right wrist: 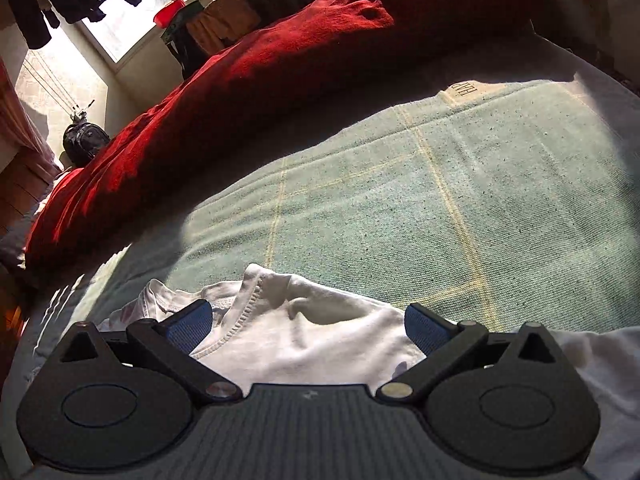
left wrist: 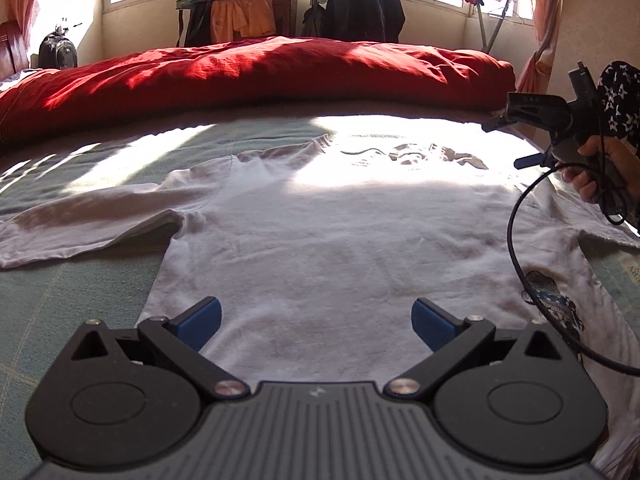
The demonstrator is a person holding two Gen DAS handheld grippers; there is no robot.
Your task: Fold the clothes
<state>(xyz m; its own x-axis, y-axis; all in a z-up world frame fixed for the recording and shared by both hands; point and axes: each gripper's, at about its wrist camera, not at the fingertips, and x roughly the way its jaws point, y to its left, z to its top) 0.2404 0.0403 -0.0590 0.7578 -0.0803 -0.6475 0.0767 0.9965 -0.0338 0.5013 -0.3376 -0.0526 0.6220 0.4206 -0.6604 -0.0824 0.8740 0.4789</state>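
Note:
A white T-shirt [left wrist: 320, 232] lies spread flat on the green bed cover [left wrist: 80, 292], sleeves out to both sides, a small printed patch near its right hem. My left gripper [left wrist: 316, 320] hovers open over the shirt's lower edge, nothing between its blue pads. In the left wrist view my right gripper [left wrist: 508, 142] is held by a hand [left wrist: 600, 168] above the shirt's far right shoulder, jaws apart. The right wrist view shows my right gripper [right wrist: 308, 322] open just over the shirt's collar and shoulder [right wrist: 304, 328], holding nothing.
A bulky red duvet [left wrist: 256, 72] lies bunched across the far side of the bed. Beyond it are windows, a clothes rack with dark garments [left wrist: 360, 4], a small table and a backpack [left wrist: 58, 54]. A black cable [left wrist: 520, 248] loops from the right gripper over the shirt.

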